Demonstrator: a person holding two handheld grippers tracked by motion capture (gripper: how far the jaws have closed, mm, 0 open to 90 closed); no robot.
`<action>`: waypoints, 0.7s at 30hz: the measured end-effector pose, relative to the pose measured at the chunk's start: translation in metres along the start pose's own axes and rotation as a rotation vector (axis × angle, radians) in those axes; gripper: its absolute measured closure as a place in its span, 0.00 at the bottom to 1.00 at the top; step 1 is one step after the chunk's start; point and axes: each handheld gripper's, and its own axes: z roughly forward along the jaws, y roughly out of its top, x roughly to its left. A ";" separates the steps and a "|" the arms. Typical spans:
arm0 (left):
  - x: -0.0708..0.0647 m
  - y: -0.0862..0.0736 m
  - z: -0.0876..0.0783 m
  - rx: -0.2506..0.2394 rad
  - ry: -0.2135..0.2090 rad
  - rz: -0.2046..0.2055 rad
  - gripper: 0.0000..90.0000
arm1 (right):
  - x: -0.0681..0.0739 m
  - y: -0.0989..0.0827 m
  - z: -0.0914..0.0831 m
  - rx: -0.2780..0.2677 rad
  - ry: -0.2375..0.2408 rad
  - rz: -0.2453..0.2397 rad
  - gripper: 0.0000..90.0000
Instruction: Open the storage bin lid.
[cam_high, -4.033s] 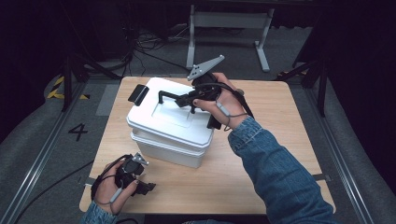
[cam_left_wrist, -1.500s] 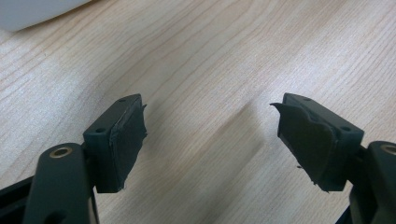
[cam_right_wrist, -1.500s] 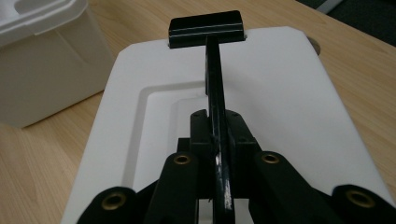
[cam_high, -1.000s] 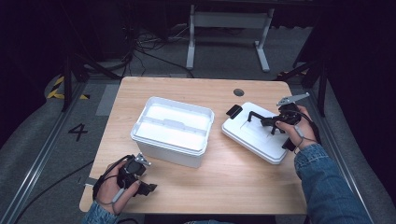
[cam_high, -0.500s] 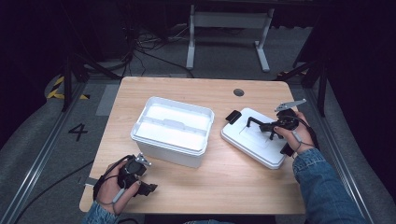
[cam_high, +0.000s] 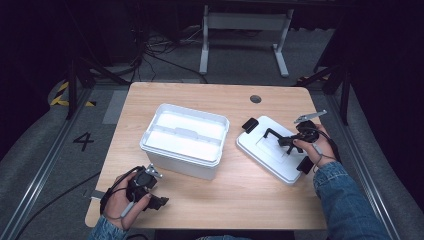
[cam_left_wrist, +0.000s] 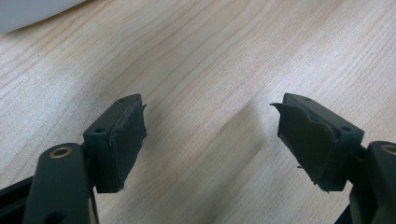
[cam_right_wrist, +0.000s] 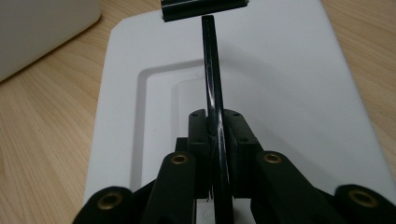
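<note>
High view: an open white rectangular plastic storage box (cam_high: 184, 140) stands on the light wooden table (cam_high: 210, 97), left of centre. Its flat white plastic lid (cam_high: 272, 150), with black latches at the ends, lies on the table just to the right of the box, apart from it. The right gripper (cam_high: 290, 141) is over the lid, clamped on the lid's thin black handle bar (cam_high: 274, 134). The left gripper (cam_high: 150, 192) rests low near the table's front-left corner, clear of the box.

Left gripper view: its black jaws stand wide apart over bare wood, nothing between them; a corner of the white box shows at top left.

Right gripper view: the jaws are pressed tight on the black handle bar (cam_right_wrist: 212, 93), which runs up between them, with the lid (cam_right_wrist: 289, 93) flat beneath.

By my reading, the lid is off and set down beside the box; what remains is to let go of the handle and draw the right gripper away.
</note>
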 end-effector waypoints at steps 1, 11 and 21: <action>0.000 0.000 0.000 0.000 0.000 0.000 0.27 | -0.001 0.000 0.000 -0.003 0.006 0.008 0.92; 0.001 0.000 0.001 -0.004 0.002 0.002 0.27 | -0.006 -0.003 -0.001 -0.001 -0.042 0.048 0.80; 0.000 0.001 0.001 0.002 -0.001 0.002 0.27 | -0.002 0.000 -0.017 -0.072 -0.101 0.058 0.66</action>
